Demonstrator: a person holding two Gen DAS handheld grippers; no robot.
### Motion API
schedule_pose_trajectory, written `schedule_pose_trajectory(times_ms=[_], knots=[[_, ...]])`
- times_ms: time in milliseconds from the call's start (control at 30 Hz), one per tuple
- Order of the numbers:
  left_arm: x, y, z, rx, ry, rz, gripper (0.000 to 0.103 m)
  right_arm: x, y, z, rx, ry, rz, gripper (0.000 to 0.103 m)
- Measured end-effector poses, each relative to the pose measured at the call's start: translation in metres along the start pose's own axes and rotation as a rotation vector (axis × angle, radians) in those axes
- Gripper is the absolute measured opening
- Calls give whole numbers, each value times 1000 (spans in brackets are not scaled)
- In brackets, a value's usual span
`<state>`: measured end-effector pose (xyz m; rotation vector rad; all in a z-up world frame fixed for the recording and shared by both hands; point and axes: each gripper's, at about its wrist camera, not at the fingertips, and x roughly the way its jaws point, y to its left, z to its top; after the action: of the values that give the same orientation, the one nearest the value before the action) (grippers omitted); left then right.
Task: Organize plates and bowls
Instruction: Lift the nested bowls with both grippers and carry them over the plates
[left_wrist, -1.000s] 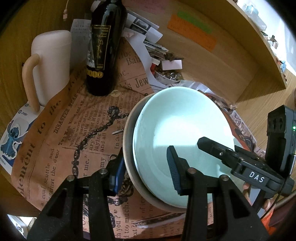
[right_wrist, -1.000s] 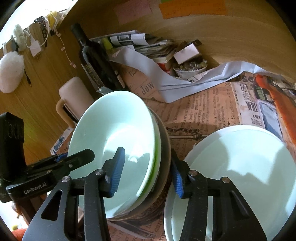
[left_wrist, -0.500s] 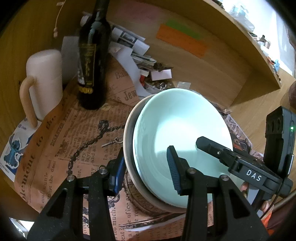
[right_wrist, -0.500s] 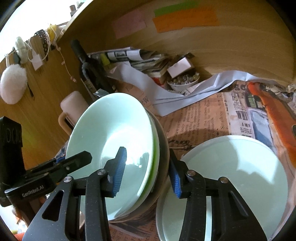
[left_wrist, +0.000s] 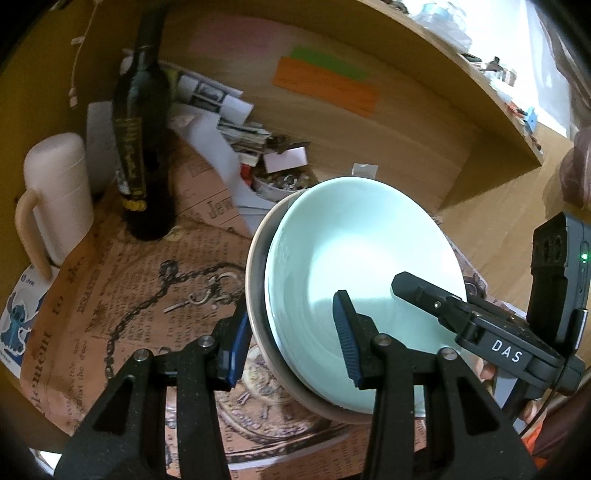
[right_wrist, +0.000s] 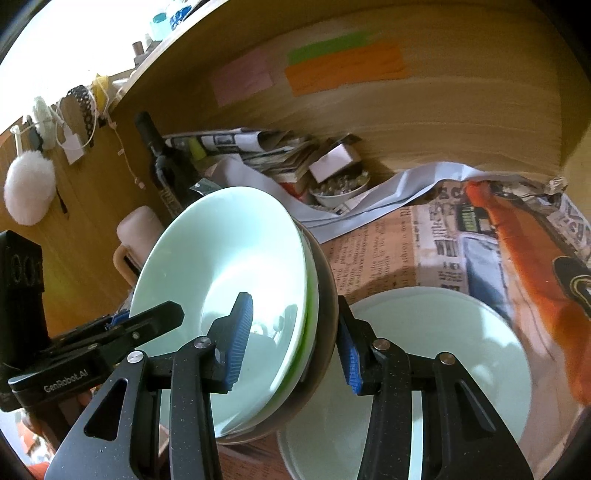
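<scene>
A stack of bowls (left_wrist: 369, 266), pale mint on top and a grey-brown one outermost, is lifted above the newspaper-covered table. My left gripper (left_wrist: 291, 343) is shut on the stack's left rim. My right gripper (right_wrist: 295, 339) is shut on the opposite rim, where the stack (right_wrist: 236, 280) shows a green edge between the bowls. A stack of pale mint plates (right_wrist: 436, 365) lies on the table just under and right of my right gripper. The other gripper's body shows in each view.
A dark wine bottle (left_wrist: 142, 147) and a cream jug (left_wrist: 55, 199) stand at the left. A small bowl of bits (right_wrist: 340, 188), folded papers (right_wrist: 258, 151) and a wooden back wall (right_wrist: 443, 110) lie behind. Printed newspaper (left_wrist: 122, 295) covers the table.
Both grippers have risen with the bowl stack; the table and the plates below look farther away. The grip on both rims is unchanged.
</scene>
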<state>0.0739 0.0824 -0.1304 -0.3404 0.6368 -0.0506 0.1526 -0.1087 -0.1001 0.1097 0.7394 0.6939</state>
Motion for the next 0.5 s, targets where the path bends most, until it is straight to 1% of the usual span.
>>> schedule_pose_trajectory(times_ms=[233,500], knots=[[9,-20,4,30,7,-42,43,-18,-17,2,18,-29,-37,40],[26,-44,12,57,44,-87,43,-34,-38,1,40,-45,-90,40]])
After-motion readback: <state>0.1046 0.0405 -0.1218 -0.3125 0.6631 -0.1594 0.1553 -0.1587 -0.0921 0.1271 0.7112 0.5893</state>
